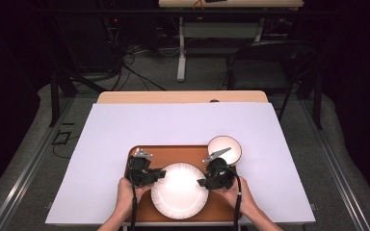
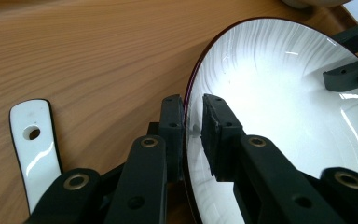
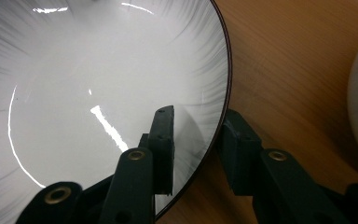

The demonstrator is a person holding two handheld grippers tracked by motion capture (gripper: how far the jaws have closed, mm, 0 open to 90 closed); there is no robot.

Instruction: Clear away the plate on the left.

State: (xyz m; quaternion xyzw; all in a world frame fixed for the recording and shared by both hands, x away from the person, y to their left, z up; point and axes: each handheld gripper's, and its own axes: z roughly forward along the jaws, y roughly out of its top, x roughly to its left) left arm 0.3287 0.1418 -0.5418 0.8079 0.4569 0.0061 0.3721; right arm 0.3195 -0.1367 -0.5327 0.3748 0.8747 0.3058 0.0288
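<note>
Grasp stage looks done: left hand-held gripper (image 1: 163,173) and right hand-held gripper (image 1: 201,183) each pinch opposite rims of the white plate (image 1: 179,190), resting on the near tray (image 1: 173,153); lift remains.

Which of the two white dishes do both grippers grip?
The large plate at the tray's near side; jaws straddle its rim left and right. The smaller bowl at the tray's far right corner is untouched.
</note>
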